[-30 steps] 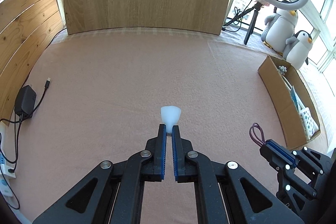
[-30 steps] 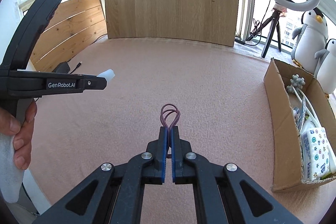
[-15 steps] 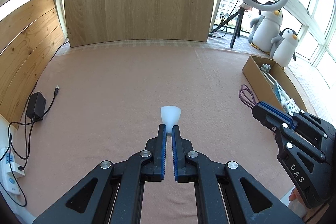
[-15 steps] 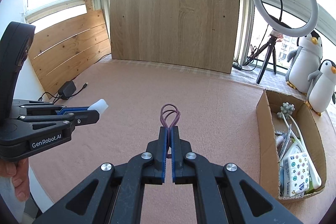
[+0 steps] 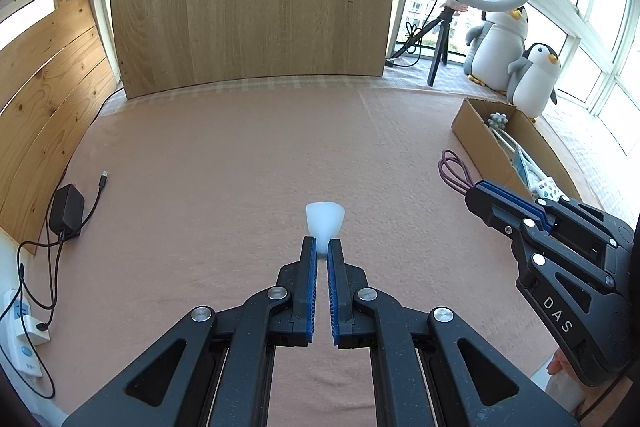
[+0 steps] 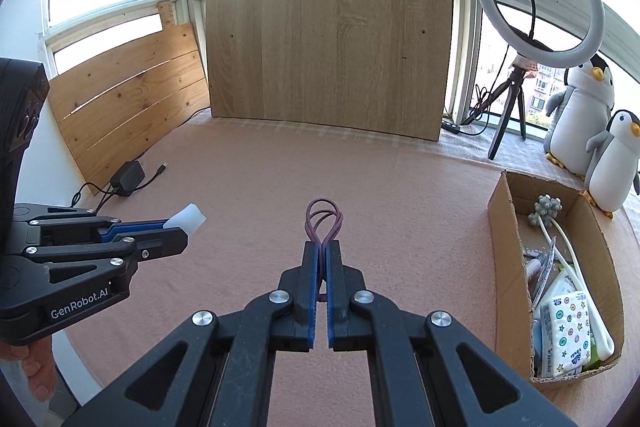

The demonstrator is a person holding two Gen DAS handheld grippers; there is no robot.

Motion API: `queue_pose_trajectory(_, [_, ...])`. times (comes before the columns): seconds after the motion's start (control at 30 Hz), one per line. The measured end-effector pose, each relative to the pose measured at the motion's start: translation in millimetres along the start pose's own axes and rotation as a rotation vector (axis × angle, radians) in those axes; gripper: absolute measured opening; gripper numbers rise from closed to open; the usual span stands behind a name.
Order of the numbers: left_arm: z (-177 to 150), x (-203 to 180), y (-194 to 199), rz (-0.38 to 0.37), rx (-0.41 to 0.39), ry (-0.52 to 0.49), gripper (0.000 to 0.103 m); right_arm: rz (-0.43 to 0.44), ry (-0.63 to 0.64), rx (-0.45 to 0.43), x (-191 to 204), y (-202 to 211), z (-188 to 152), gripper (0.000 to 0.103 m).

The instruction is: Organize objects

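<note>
my left tool (image 5: 322, 254) clamped on white wedge (image 5: 325, 219), light, squashy, held at narrow end | right tool (image 6: 321, 253) pinching limp purple band loops (image 6: 323, 218) | both above pink counter (image 5: 224, 167) | cardboard box (image 6: 510, 247) by right edge

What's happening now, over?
Left gripper shut on white wedge. Right gripper shut on purple loop. Cardboard box unobstructed, over.
</note>
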State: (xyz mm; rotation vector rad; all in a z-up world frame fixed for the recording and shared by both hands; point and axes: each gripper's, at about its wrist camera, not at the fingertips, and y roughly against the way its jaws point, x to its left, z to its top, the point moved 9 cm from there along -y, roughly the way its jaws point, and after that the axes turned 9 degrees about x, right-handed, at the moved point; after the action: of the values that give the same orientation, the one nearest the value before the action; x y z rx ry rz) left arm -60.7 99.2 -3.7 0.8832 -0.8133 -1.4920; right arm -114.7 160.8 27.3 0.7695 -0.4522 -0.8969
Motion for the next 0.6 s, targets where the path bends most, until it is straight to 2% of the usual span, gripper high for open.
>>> queue_pose_trajectory(0.17, [5.0,-17.0,-4.6,-0.013,0.006,-0.038,0.005,-0.01,-0.019,-0.007,-10.2,4.1,-1.1,0.003])
queue_pose_trajectory(0.33, [15.1,-49.8,-11.7,-0.045,0.008,-0.106,0.005,-0.037,-0.062,-0.018,-33.6,13.3,-6.2,0.003])
queue_pose_trajectory(0.6, [38.6,-135.1,-20.6,-0.135,0.0,-0.252,0.005,-0.133,-0.164,-0.035,-93.7,40.4,-23.8,0.003])
